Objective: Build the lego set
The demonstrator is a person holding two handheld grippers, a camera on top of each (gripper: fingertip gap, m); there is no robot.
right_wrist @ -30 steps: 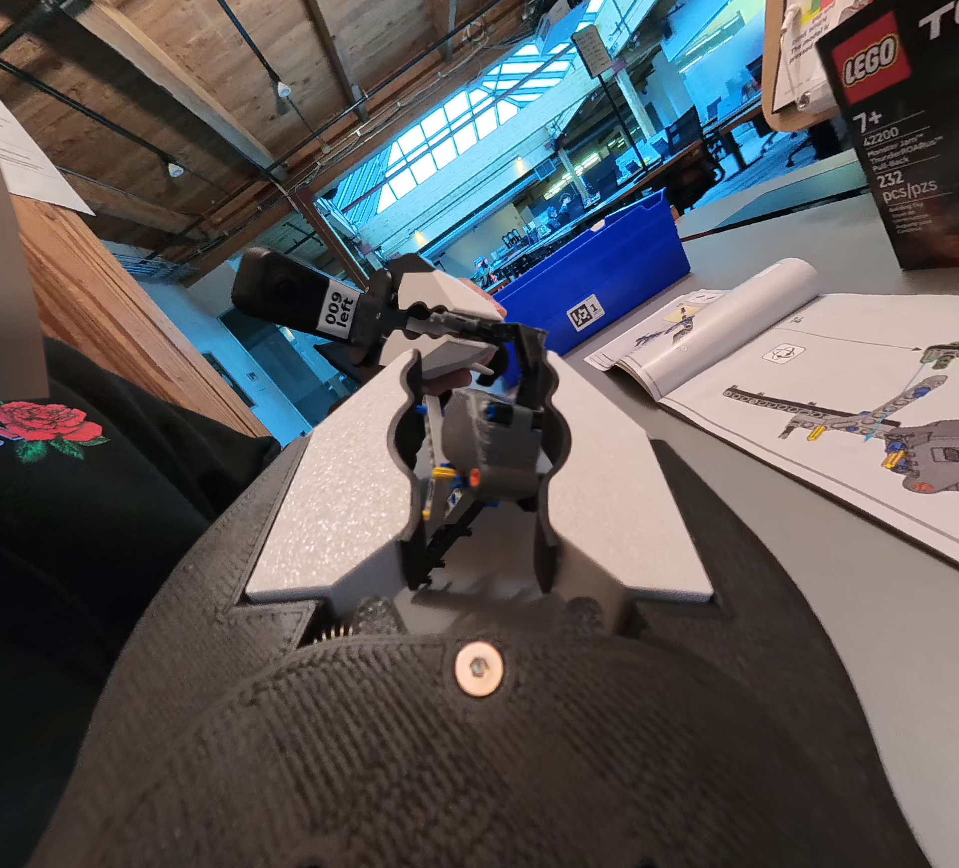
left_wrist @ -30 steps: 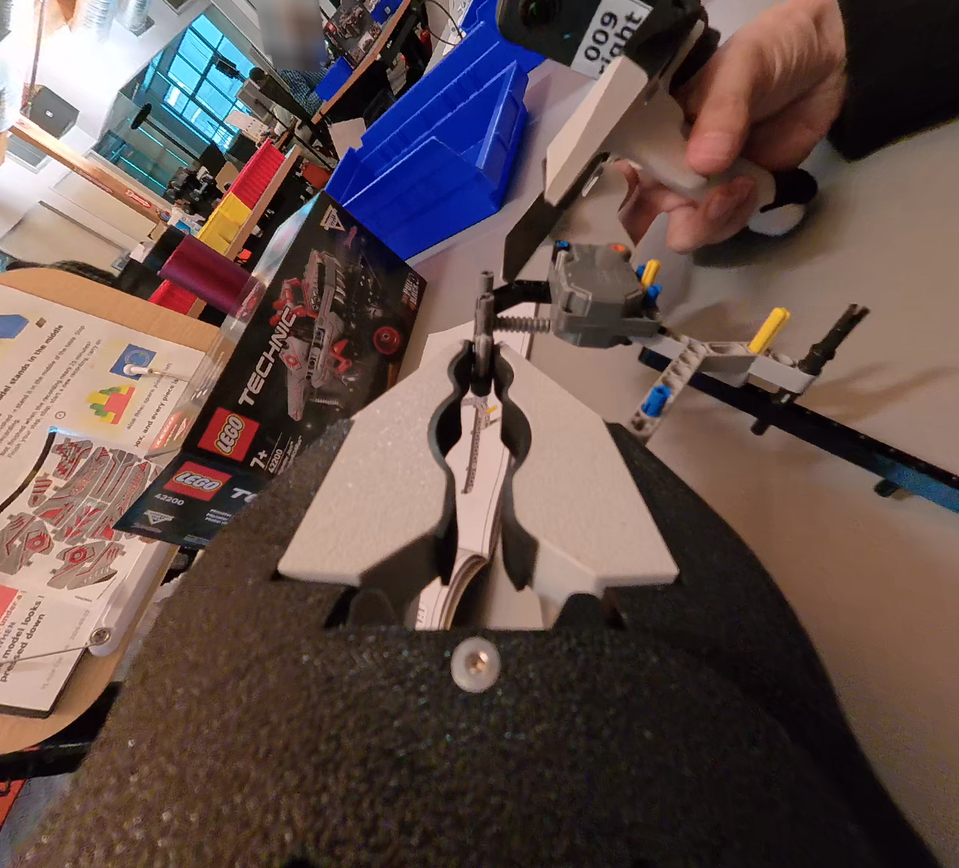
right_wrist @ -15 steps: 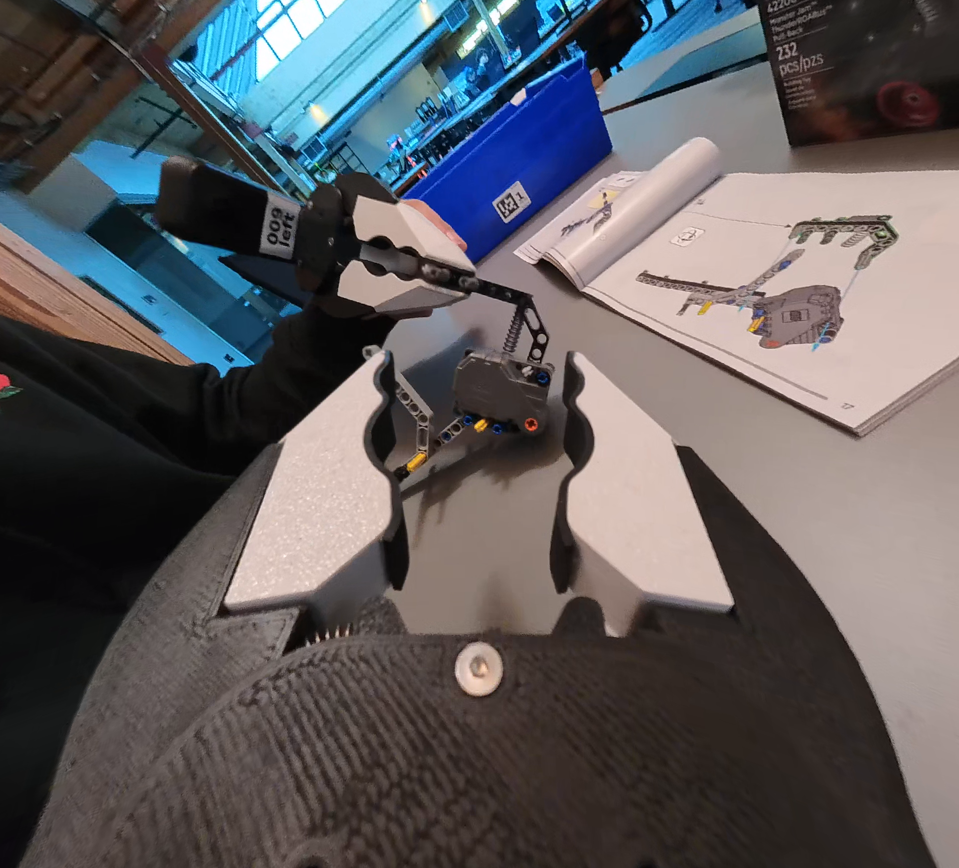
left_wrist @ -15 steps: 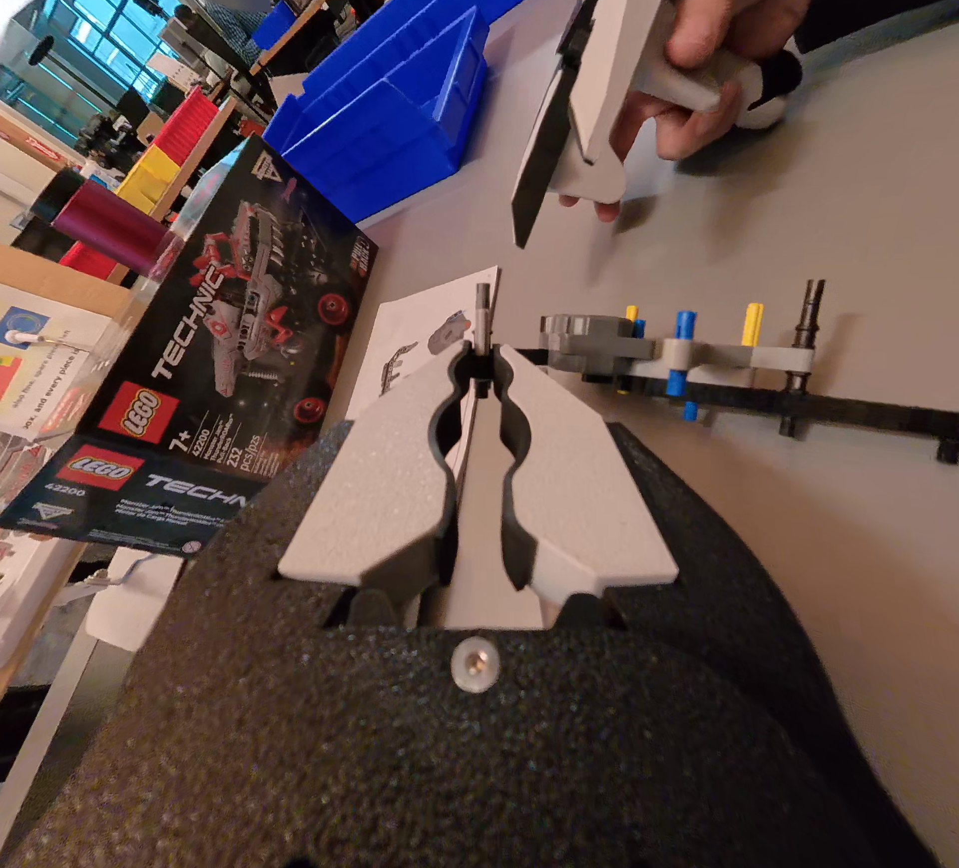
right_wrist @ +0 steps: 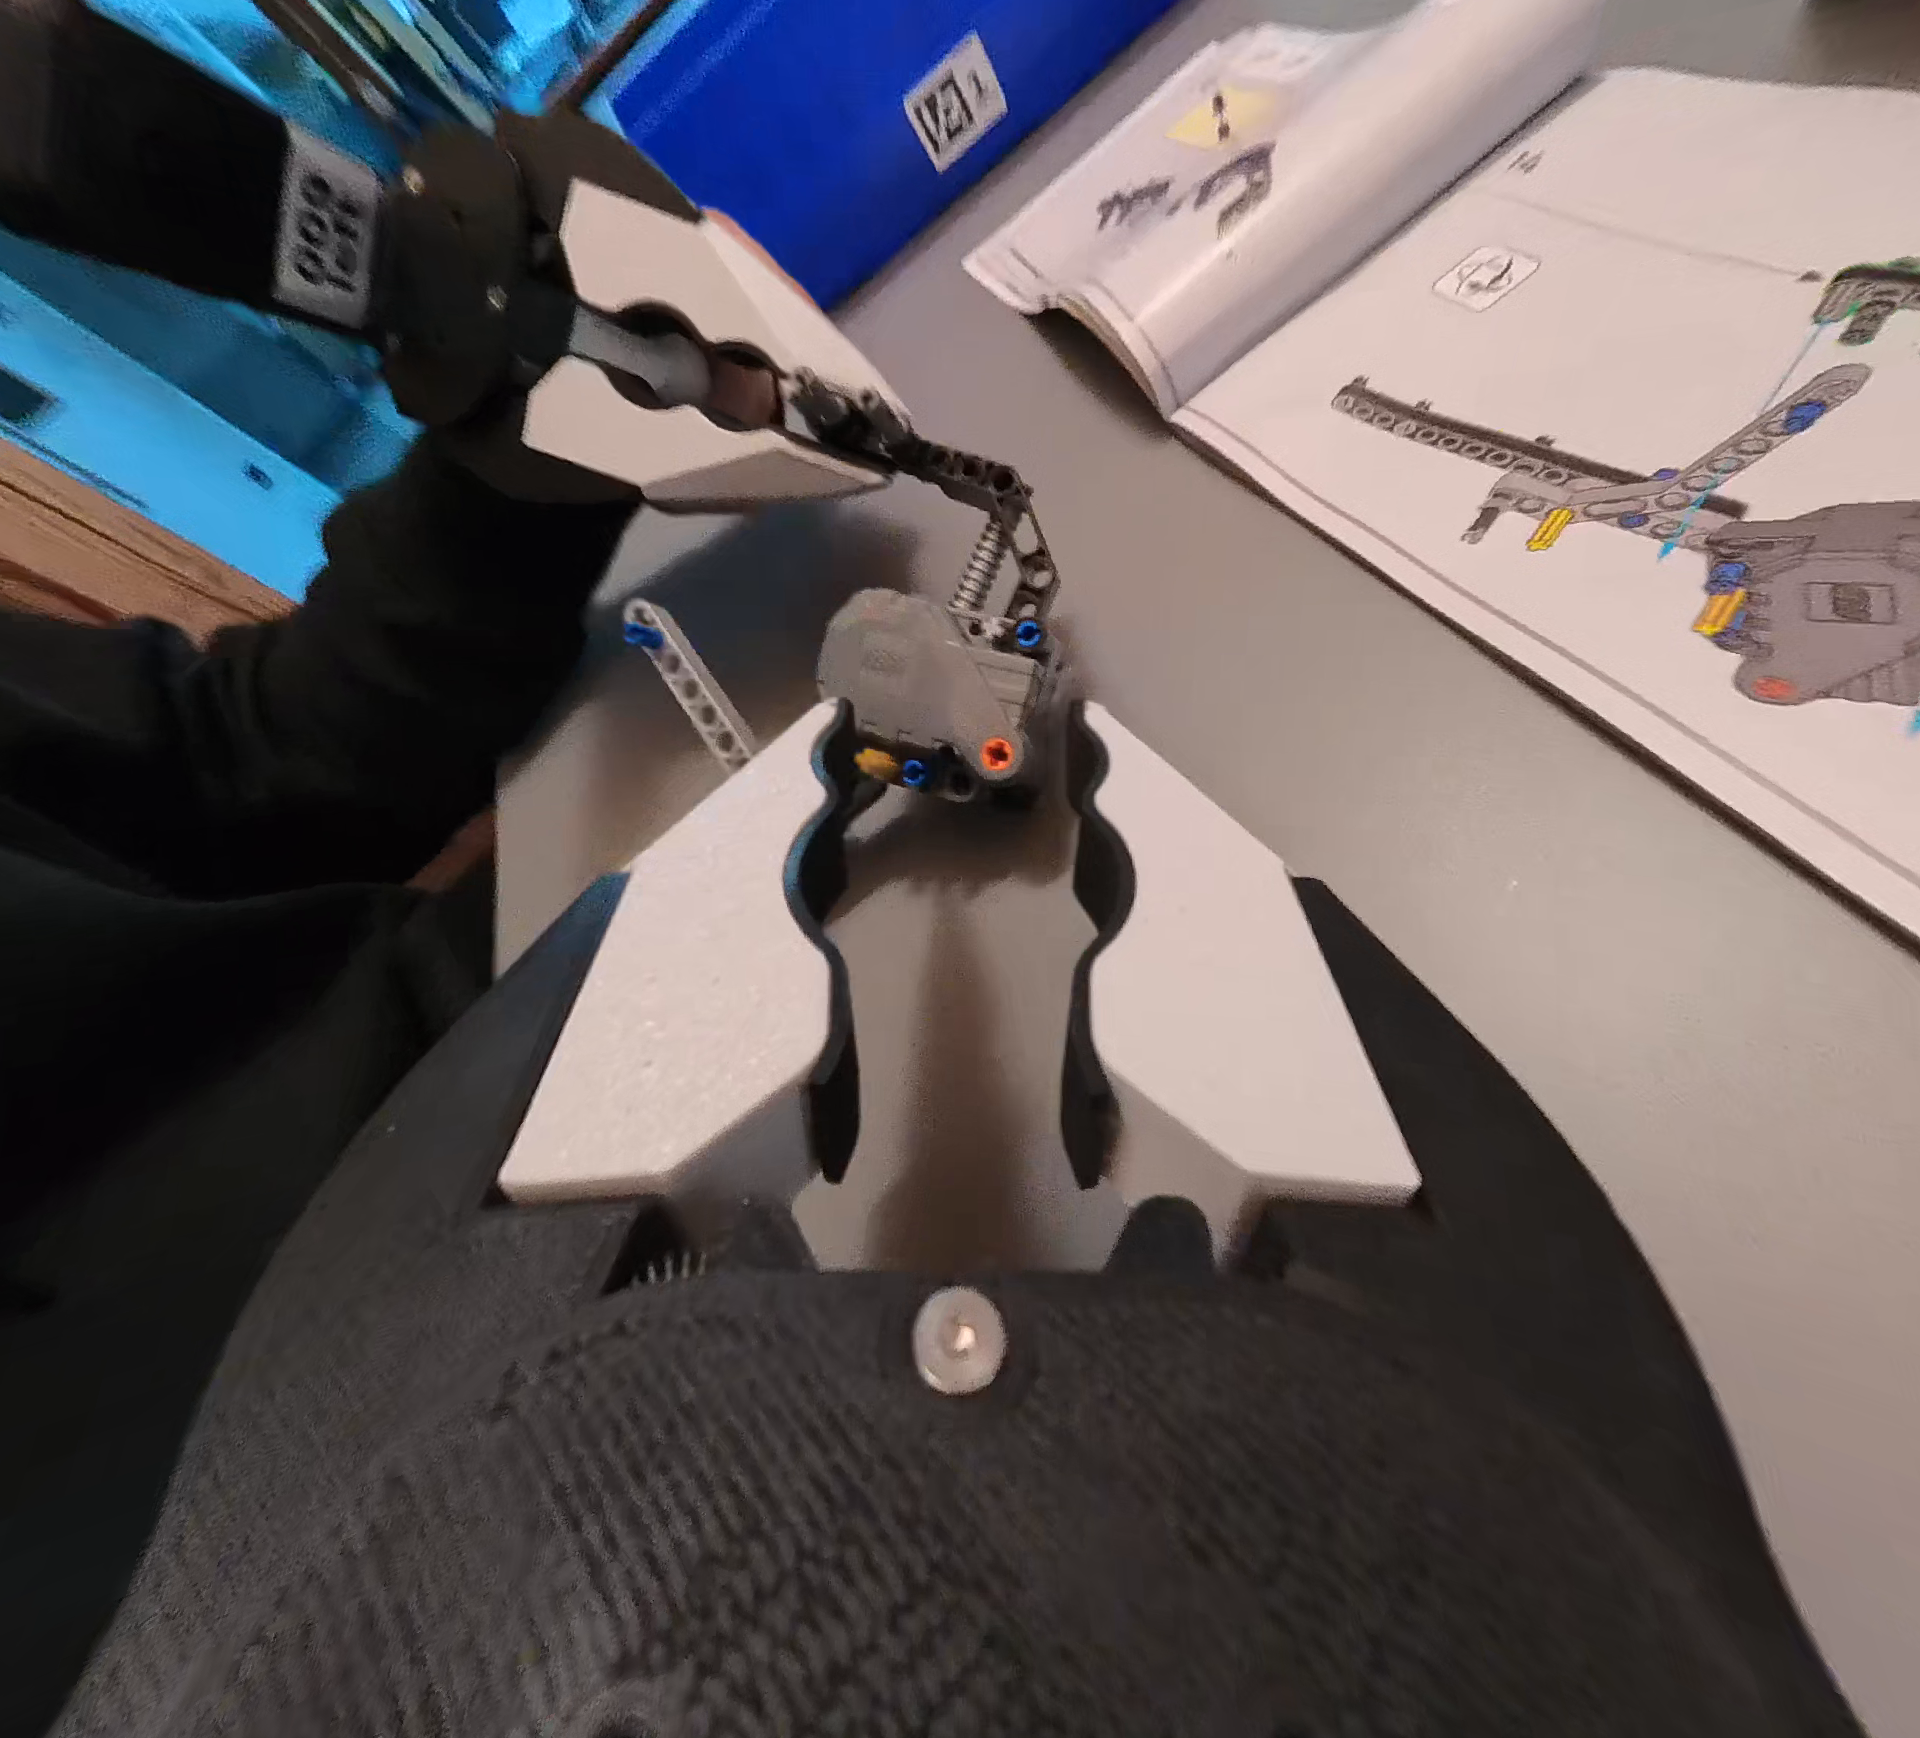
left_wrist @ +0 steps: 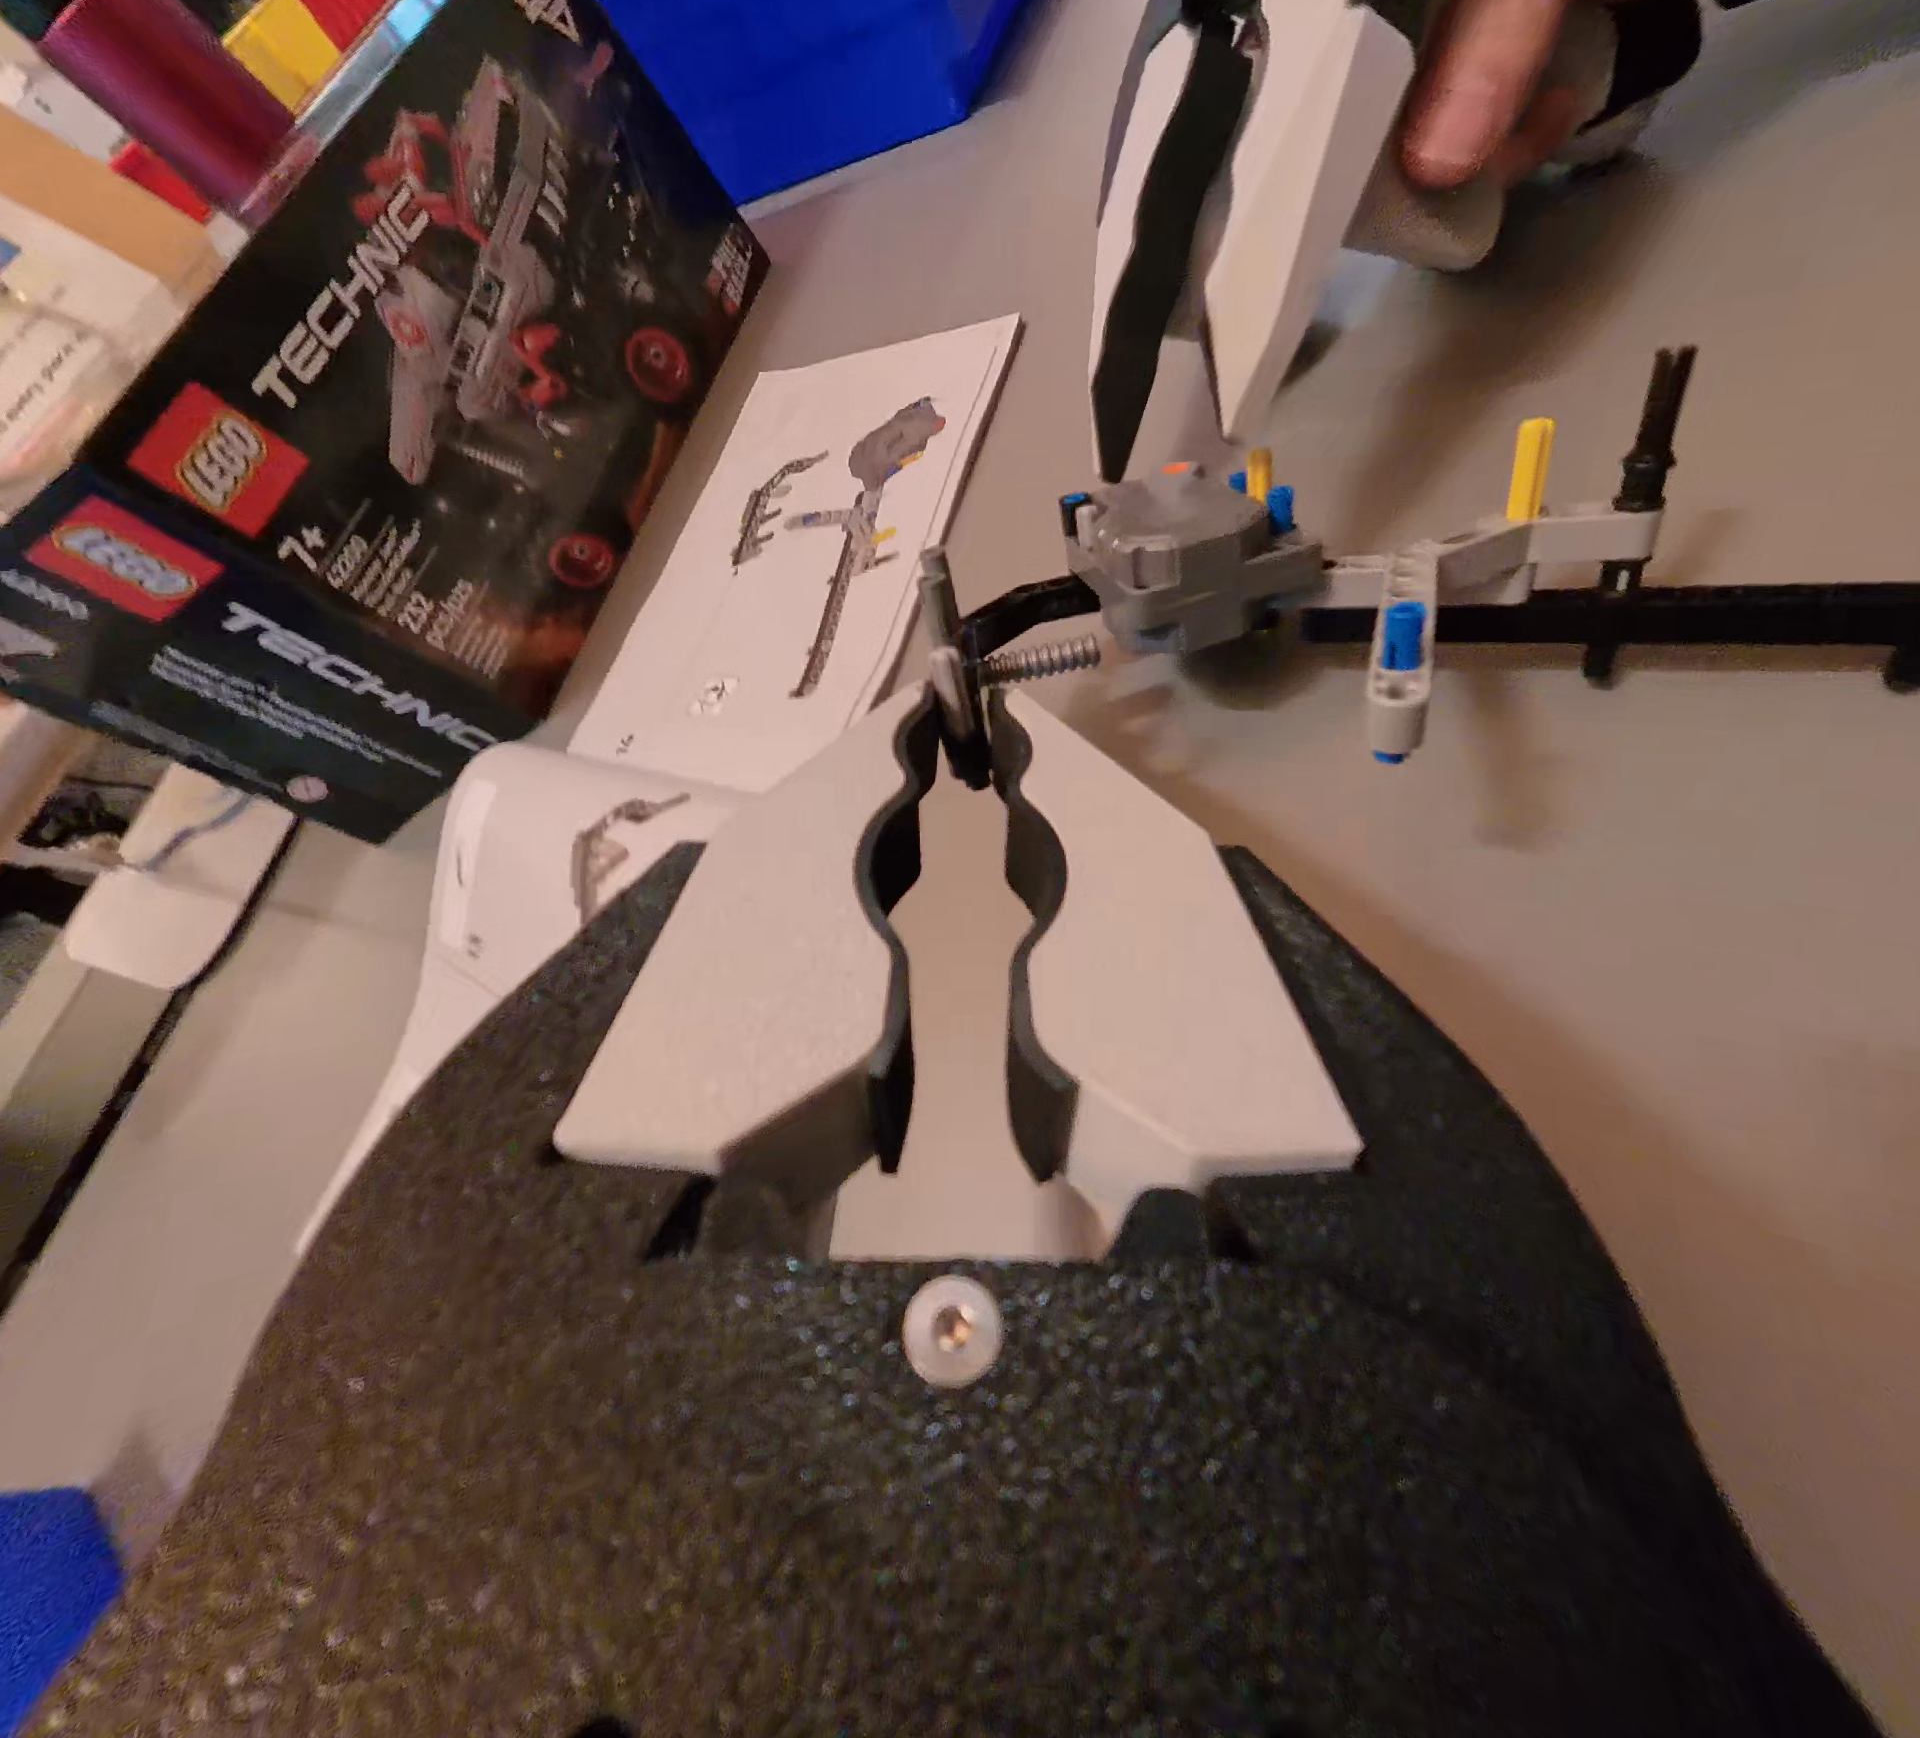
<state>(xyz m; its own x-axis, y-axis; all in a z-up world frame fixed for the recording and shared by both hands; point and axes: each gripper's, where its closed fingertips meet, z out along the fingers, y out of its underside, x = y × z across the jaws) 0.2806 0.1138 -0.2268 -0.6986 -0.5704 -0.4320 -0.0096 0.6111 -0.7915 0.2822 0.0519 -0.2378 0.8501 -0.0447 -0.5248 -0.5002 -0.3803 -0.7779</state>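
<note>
Grey table (left_wrist: 1558,961), assembly (left_wrist: 1184,561) at left tool (left_wrist: 961,717) tips

Right gripper (right_wrist: 956,753) hovering with jaws apart around grey motor block (right_wrist: 920,670), left gripper (right_wrist: 831,441) clamping its black beam (right_wrist: 966,483), open instruction booklet (right_wrist: 1558,400) lying beside.

Booklet (left_wrist: 831,545) lies between box (left_wrist: 343,400) and lego assembly (left_wrist: 1195,556).

Lego assy (left_wrist: 1195,566) lying on the table: grey motor block w/ orange, blue, yellow pins, sitting mid-frame. Black beam + spring sticking out one end; light-grey liftarms and long black beam trailing off the other.
</note>
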